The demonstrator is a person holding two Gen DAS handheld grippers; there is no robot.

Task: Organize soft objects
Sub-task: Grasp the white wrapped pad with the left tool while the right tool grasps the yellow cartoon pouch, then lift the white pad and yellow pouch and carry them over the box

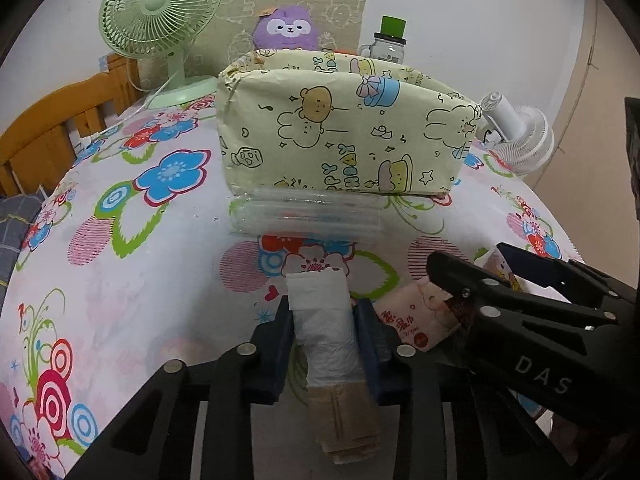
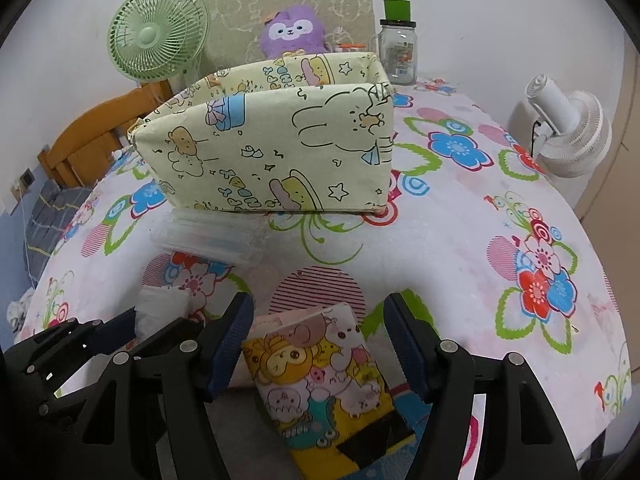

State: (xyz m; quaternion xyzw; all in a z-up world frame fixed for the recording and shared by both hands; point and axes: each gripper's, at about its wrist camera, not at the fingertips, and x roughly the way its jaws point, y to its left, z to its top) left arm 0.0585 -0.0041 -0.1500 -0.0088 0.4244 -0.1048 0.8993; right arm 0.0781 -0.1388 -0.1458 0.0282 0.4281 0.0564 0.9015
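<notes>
Fingers of the left gripper (image 1: pixel 323 340) squeeze a white roll of bags (image 1: pixel 328 344) on the flowery tablecloth (image 1: pixel 120 280). Right gripper (image 2: pixel 319 344) fingers sit loose around the cartoon tissue pack (image 2: pixel 320 376), not pinching. At 12 o'clock stands the yellow fabric box (image 2: pixel 272 148).

Table w/ floral cloth (image 1: pixel 120 264), big blue, red and pink flowers on white. Centre, toward far side: pale yellow fabric box w/ cartoon print (image 1: pixel 344 136). Just in front of it, touching its base: clear plastic pack (image 1: pixel 308 216). Near edge: white roll w/ brown paper end (image 1: pixel 332 344), and right of it a cartoon-print tissue pack (image 2: pixel 324 376). Far left: green desk fan (image 1: pixel 160 20). Far side behind box: purple plush (image 1: pixel 286 28), glass jar w/ green lid (image 2: pixel 398 52). Far right edge: white fan (image 2: pixel 568 132), whether it's on the table can't tell.
</notes>
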